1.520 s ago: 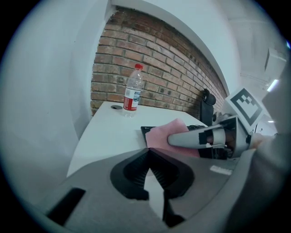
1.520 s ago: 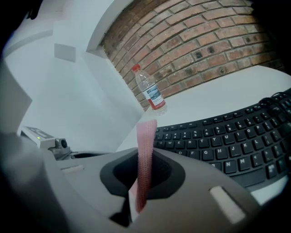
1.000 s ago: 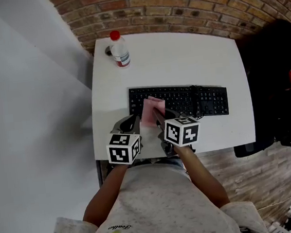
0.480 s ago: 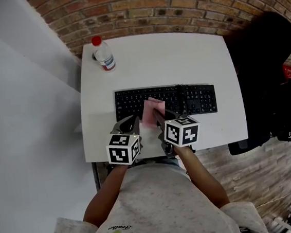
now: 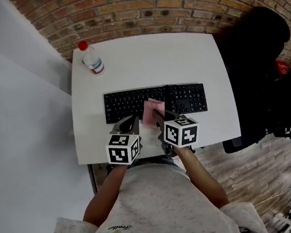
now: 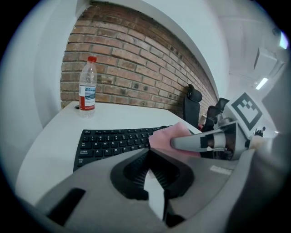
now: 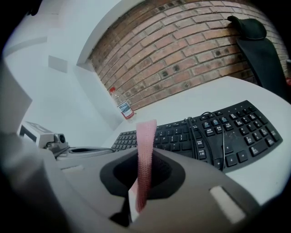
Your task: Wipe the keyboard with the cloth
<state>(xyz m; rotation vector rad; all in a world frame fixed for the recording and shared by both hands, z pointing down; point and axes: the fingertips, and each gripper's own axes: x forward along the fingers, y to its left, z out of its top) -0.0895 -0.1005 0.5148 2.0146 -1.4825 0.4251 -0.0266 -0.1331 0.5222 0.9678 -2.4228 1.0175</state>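
Red brick wall (image 5: 175,7) runs along the far side of the room. In front of it is the big white surface (image 5: 180,53). A black chair (image 5: 255,50) stands at its right side.

On the surface lies the long black keyboard (image 5: 128,104). It is laid sideways, so its long way goes from our left to our right. A water bottle (image 5: 91,58) with a red cap stands upright in the far left corner, well apart from the keyboard.

We hold the two tools side by side at the near edge of the surface. The left hand-held gripper (image 5: 130,122) has its jaws together with nothing in them. It points at the keyboard from just in front of it and does no work yet.

The right hand-held gripper (image 5: 158,118) is squeezed tight on the pink cloth (image 5: 153,108). The cloth sticks out past the jaws and stands on its thin edge. It is over the middle of the keyboard, by the near row of keys. We cannot tell if it touches the keys.

So the keyboard is straight ahead of the cloth and goes out to both sides of it. The right hand is the one to use, since it has the cloth. We think the wiping has to go sideways, along the long way of the keyboard, with the cloth pressed down lightly on the keys.
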